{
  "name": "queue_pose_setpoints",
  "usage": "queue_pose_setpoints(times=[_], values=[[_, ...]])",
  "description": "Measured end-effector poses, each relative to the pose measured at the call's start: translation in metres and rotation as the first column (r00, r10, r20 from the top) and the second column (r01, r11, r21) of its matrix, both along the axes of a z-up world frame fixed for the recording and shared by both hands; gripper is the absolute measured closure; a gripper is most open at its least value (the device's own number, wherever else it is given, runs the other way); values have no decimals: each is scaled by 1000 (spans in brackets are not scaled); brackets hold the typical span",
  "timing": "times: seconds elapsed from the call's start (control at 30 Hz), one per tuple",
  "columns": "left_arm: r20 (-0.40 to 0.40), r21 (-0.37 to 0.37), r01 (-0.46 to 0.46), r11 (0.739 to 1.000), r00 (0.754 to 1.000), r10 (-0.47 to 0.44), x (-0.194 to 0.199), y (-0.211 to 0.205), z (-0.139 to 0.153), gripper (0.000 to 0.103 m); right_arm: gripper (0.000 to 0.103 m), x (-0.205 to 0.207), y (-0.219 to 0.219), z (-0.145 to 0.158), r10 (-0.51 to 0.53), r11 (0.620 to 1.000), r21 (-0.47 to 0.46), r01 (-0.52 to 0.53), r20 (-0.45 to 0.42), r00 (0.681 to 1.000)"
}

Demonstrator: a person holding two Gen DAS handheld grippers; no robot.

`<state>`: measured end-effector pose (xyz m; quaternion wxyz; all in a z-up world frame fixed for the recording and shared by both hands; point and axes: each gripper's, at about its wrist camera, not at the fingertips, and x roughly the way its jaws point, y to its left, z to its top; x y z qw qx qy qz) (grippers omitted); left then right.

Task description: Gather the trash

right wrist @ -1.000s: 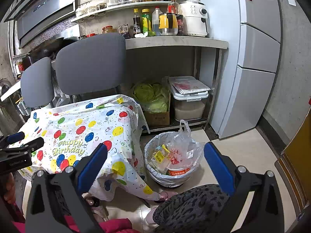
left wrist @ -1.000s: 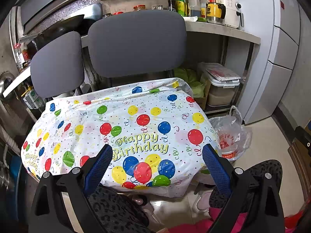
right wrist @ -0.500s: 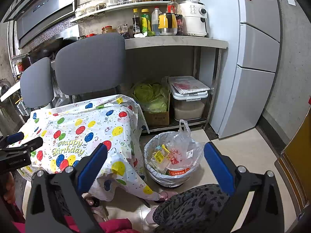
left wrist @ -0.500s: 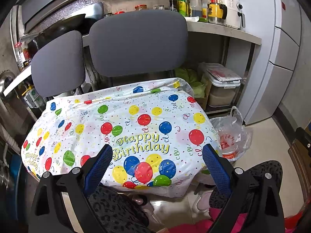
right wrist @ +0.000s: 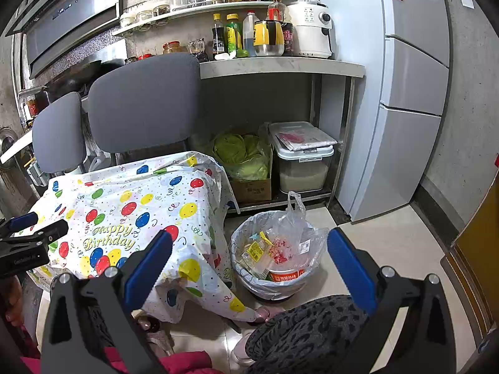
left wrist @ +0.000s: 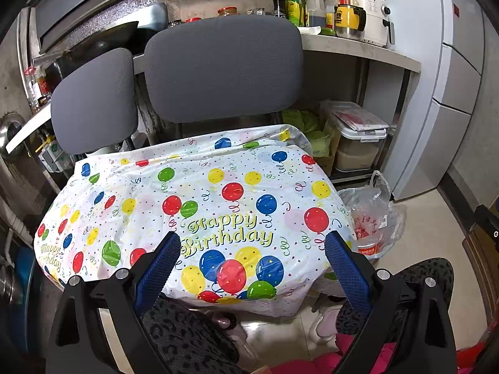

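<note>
Blue-padded left gripper [left wrist: 252, 249]: jaws spread wide, holding nothing, above the tablecloth's [left wrist: 199, 205] near edge.
Grey chairs [left wrist: 223, 68]: two, directly behind the tablecloth.
Right gripper [right wrist: 249, 249]: jaws wide apart, empty, over the tablecloth's right edge.
Trash bin [right wrist: 274, 258]: on the floor just right of the tablecloth, lined with a clear bag, wrappers [right wrist: 255, 249] inside.

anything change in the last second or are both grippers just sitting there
Almost nothing changed. The left wrist view slid slightly, so the left gripper drifted a touch; nothing was taken hold of or let go. The right gripper did not move. Both keep their jaws open and empty, the birthday tablecloth lies as before, and the lined trash bin holds the same wrappers.
</note>
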<state>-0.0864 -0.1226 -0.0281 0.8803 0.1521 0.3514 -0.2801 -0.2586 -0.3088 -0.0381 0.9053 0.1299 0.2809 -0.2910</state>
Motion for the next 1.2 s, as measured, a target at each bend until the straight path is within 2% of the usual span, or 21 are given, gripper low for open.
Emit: queue_pose_setpoints(times=[1.2], values=[[-11, -3, -6, 1000, 1000, 6, 0, 0, -3, 10, 6, -1, 1, -5, -5, 1000, 2, 5, -7, 1000]])
